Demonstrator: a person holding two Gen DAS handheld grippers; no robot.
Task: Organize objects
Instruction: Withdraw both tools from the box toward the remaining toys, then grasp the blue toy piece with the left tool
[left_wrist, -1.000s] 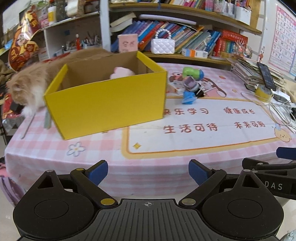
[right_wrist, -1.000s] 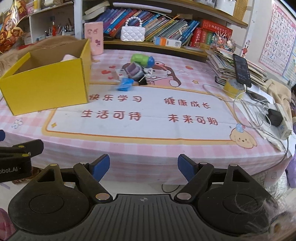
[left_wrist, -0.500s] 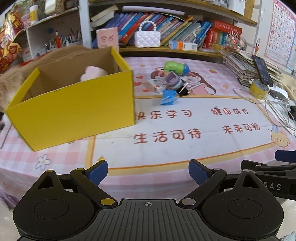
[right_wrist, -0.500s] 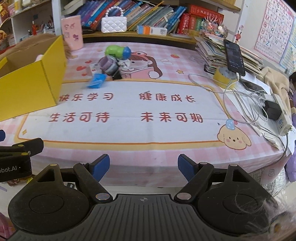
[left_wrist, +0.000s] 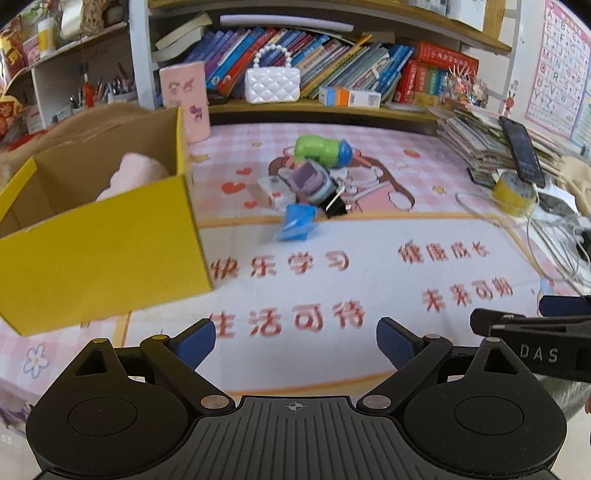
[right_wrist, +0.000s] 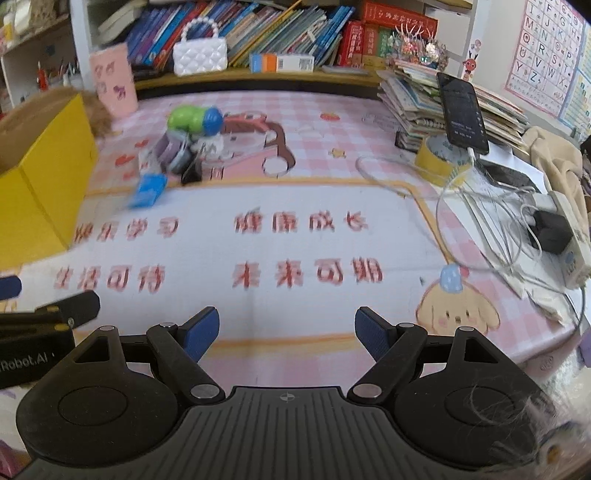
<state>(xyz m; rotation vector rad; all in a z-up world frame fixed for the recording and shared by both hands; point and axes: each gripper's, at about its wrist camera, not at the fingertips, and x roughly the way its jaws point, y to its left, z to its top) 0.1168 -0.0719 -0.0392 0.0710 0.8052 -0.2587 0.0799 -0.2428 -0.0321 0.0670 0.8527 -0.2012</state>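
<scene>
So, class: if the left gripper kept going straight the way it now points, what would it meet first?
Probably the printed table mat. The left gripper is open and empty, tilted down at bare mat; the toy pile lies further on, though depth is unclear.

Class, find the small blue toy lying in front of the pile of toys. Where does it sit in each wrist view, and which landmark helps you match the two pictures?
Left wrist view: blue toy just right of centre, right of the yellow box.
Right wrist view: blue toy left of centre, near the box.
Shared landmark: white pearl-handled bag on the shelf.
</scene>
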